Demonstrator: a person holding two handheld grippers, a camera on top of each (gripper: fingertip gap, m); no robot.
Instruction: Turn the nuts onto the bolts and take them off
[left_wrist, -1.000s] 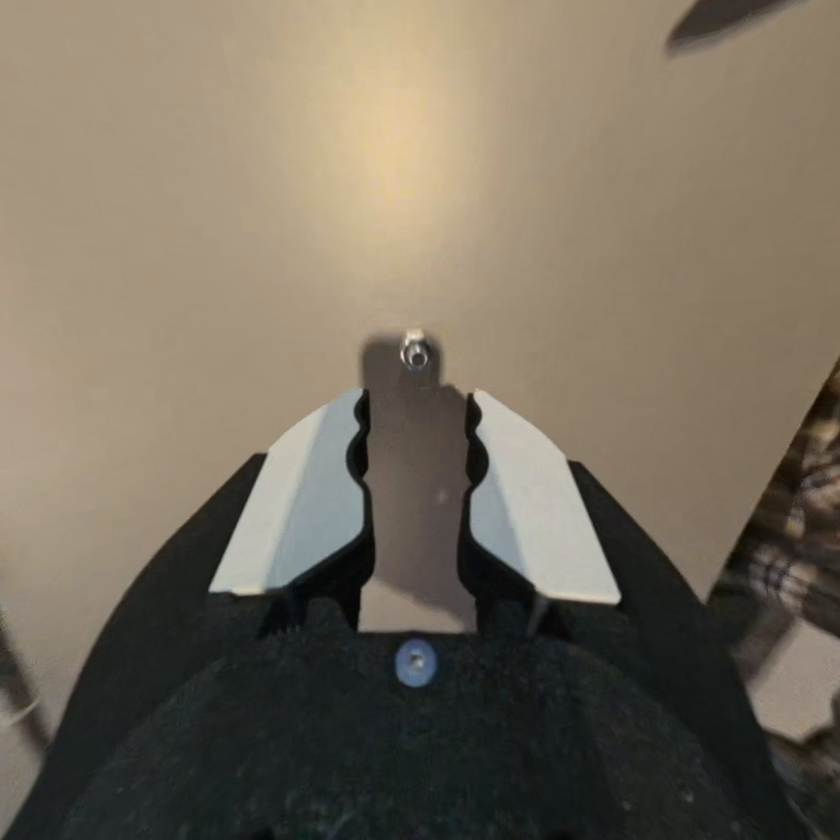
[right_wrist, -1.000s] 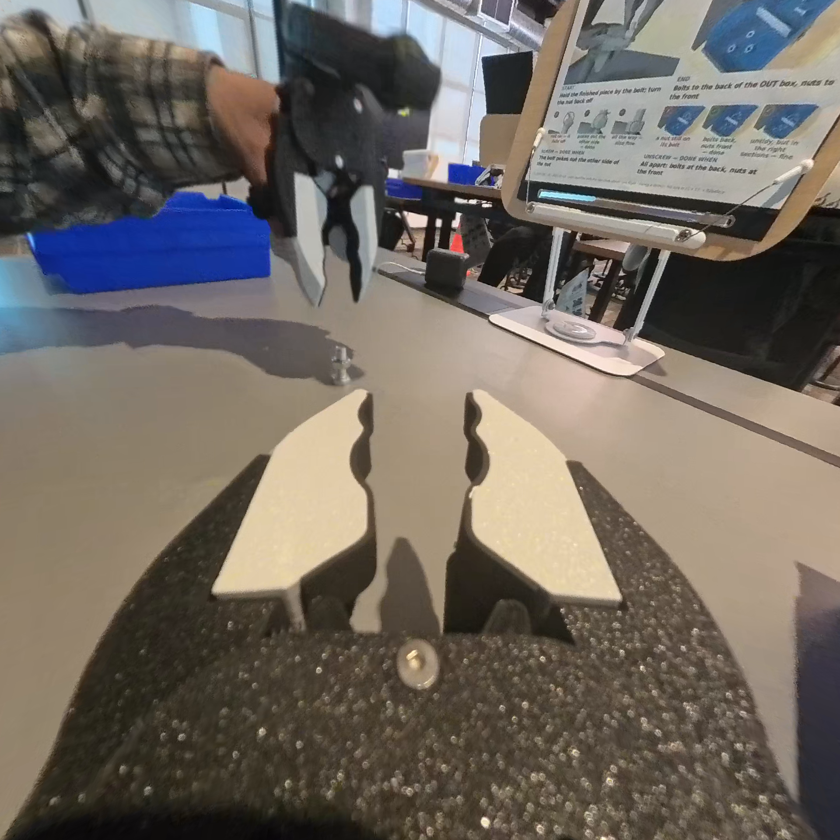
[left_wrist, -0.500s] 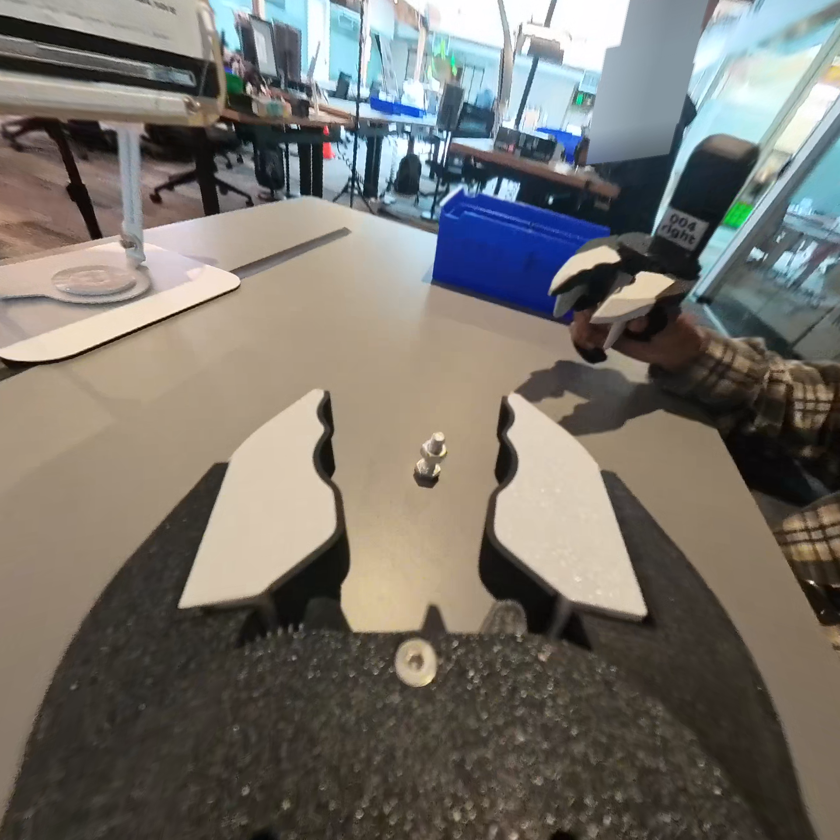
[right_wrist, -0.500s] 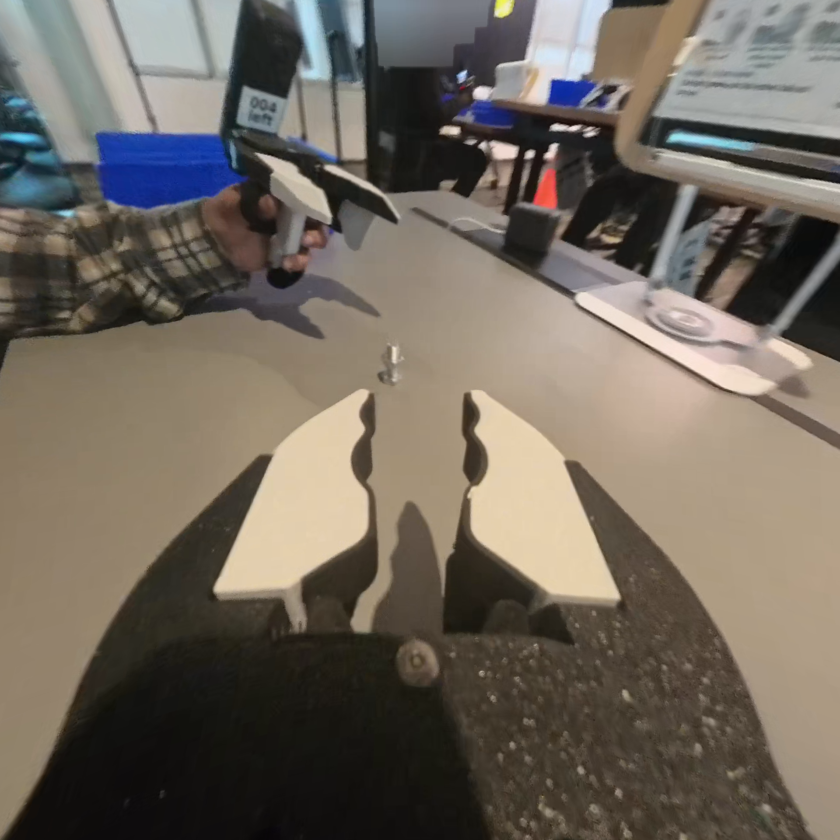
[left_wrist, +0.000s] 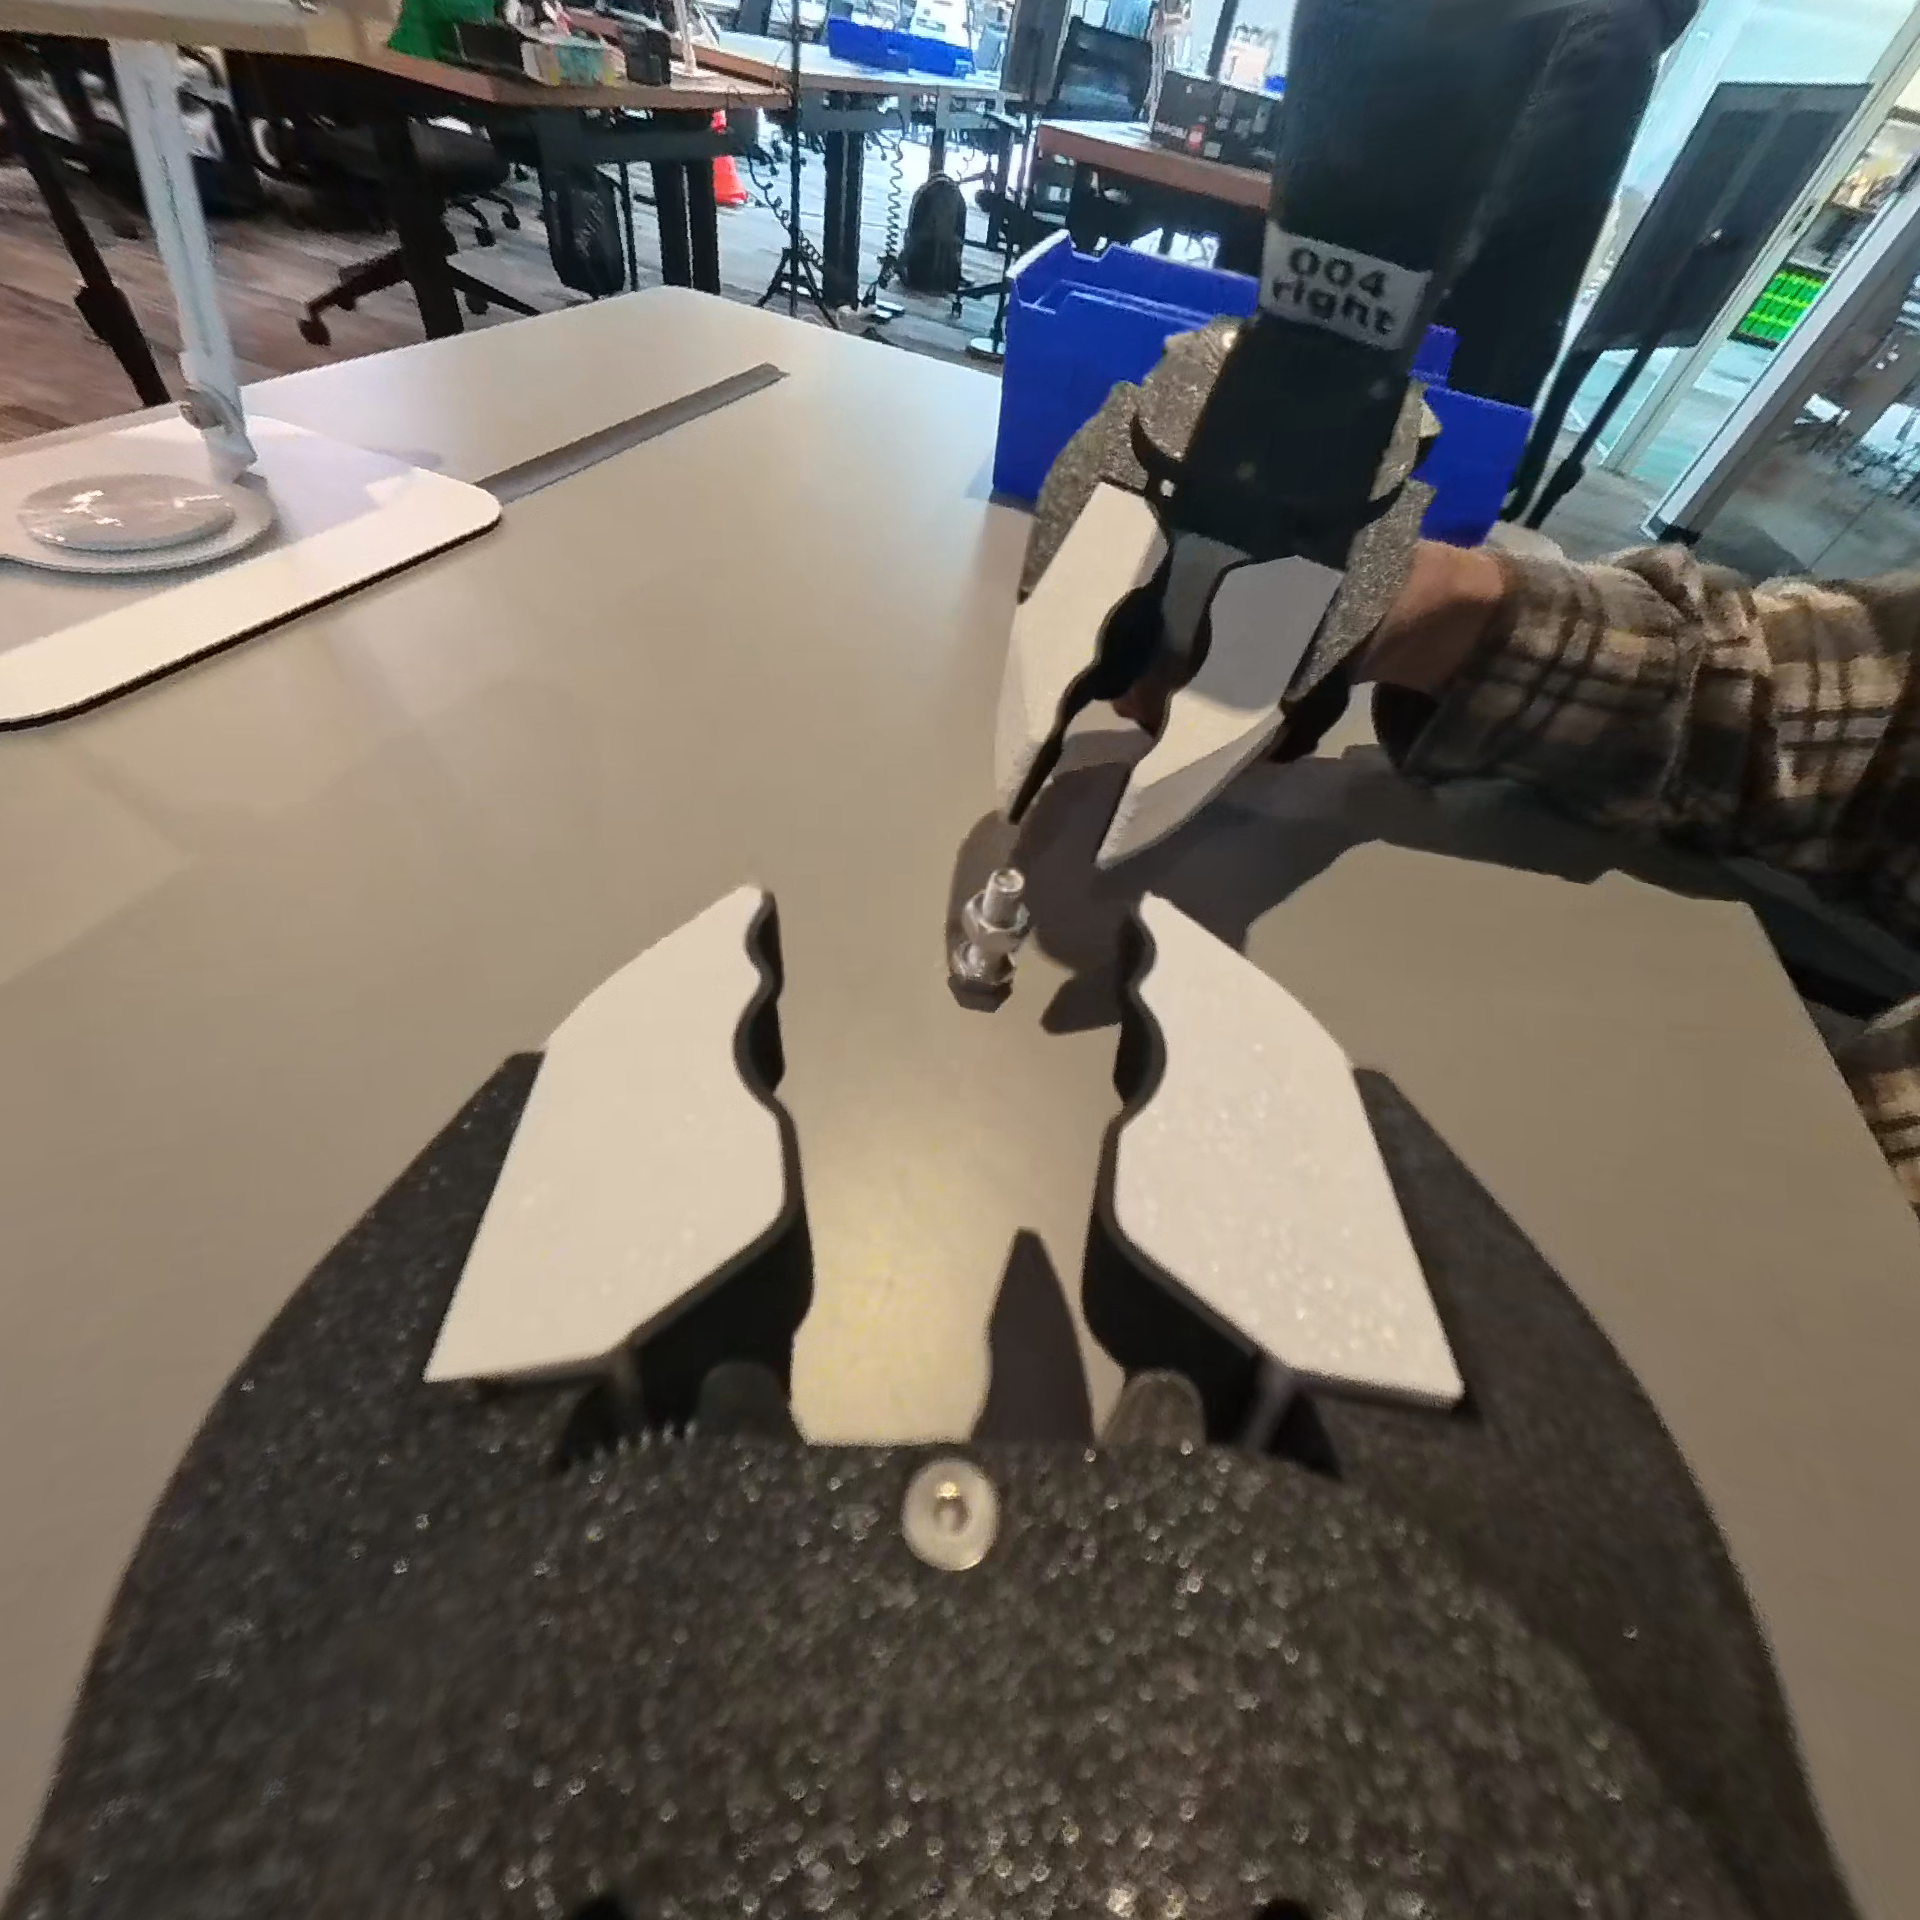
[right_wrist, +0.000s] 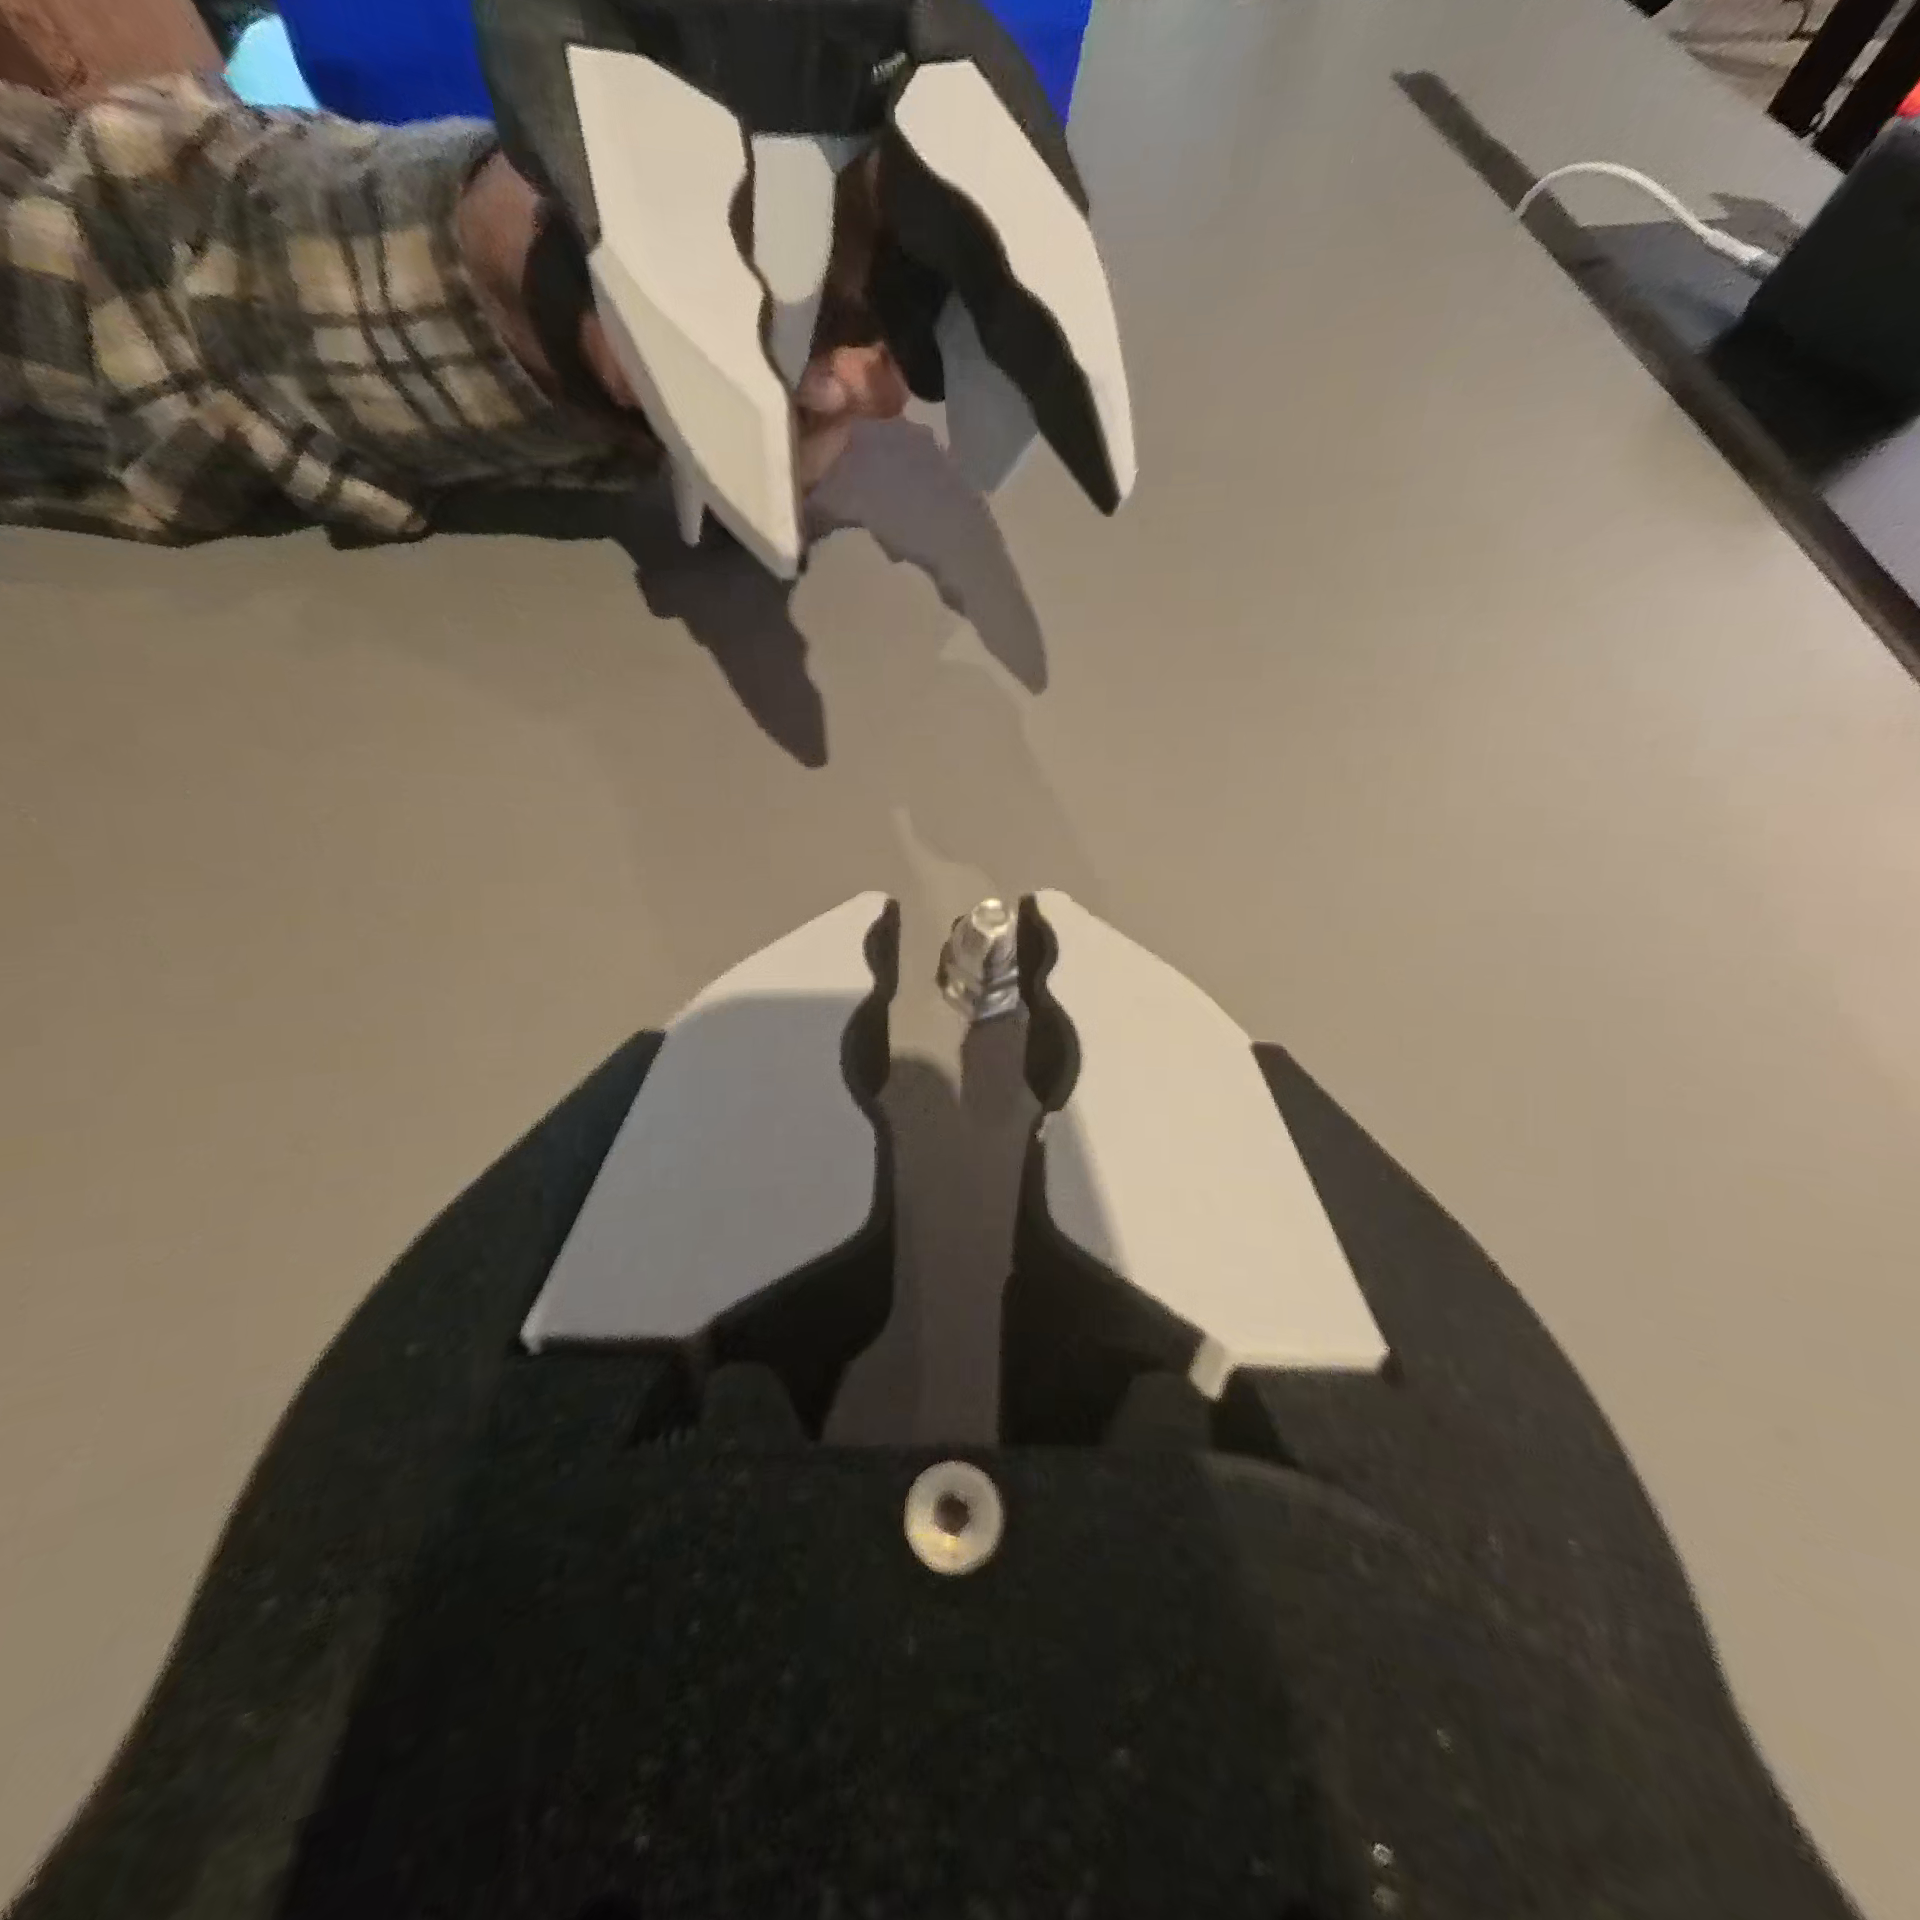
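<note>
A silver bolt with a nut (left_wrist: 992, 940) threaded partway down it stands head-down on the grey table (left_wrist: 623, 727). My left gripper (left_wrist: 956, 914) is open and empty, held above the table with the bolt just ahead of its fingertips. My right gripper (left_wrist: 1060, 840) points down over the bolt with its tips just above the bolt's end, jaws apart and not touching it. In the right wrist view the bolt (right_wrist: 982, 961) shows between my right gripper's (right_wrist: 958, 902) fingertips, close to the right finger (right_wrist: 1049, 925). The left gripper (right_wrist: 945, 530) faces it, open.
A blue bin (left_wrist: 1091, 343) stands at the table's far edge. A white stand base (left_wrist: 208, 520) sits at the far left. A black box with a white cable (right_wrist: 1829, 312) stands by a dark strip. Plaid sleeves (left_wrist: 1662, 707) reach in from the side. One gripper's finger ends stand about 7 cm off the other's.
My right gripper has come down over the bolt and its jaws have narrowed. My left gripper has moved closer to the bolt and narrowed a little. The bolt has stayed in place.
</note>
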